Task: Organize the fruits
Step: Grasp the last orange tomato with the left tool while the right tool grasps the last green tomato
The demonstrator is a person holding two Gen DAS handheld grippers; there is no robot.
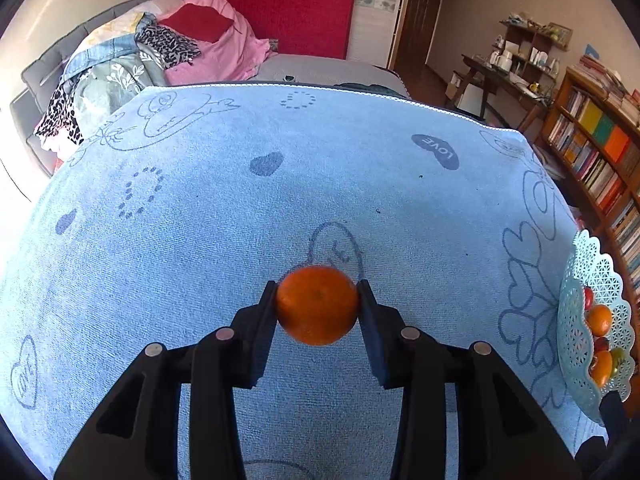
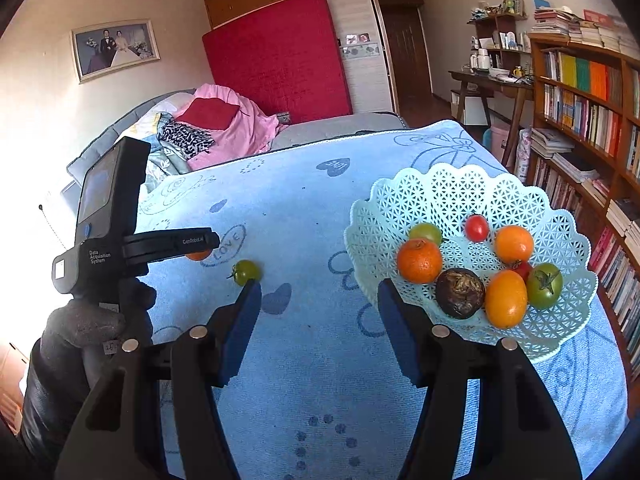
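My left gripper (image 1: 318, 292) is shut on an orange mandarin (image 1: 317, 305), held just above the blue towel (image 1: 240, 208). In the right wrist view the left gripper (image 2: 200, 246) stands at the left, with the mandarin (image 2: 198, 256) partly hidden under it. My right gripper (image 2: 318, 296) is open and empty over the towel (image 2: 304, 208). A green tomato (image 2: 246, 272) lies just beyond its left fingertip. The pale green lattice basket (image 2: 452, 188) at the right holds several fruits: oranges, red and green tomatoes, and a dark brown fruit (image 2: 460, 293). The basket also shows in the left wrist view (image 1: 576, 336).
The towel covers a table. A bed piled with clothes (image 2: 208, 128) and a red mattress (image 2: 280, 60) stand behind it. A bookshelf (image 2: 584, 120) runs along the right, close to the basket side. A desk (image 2: 492, 84) stands at the back right.
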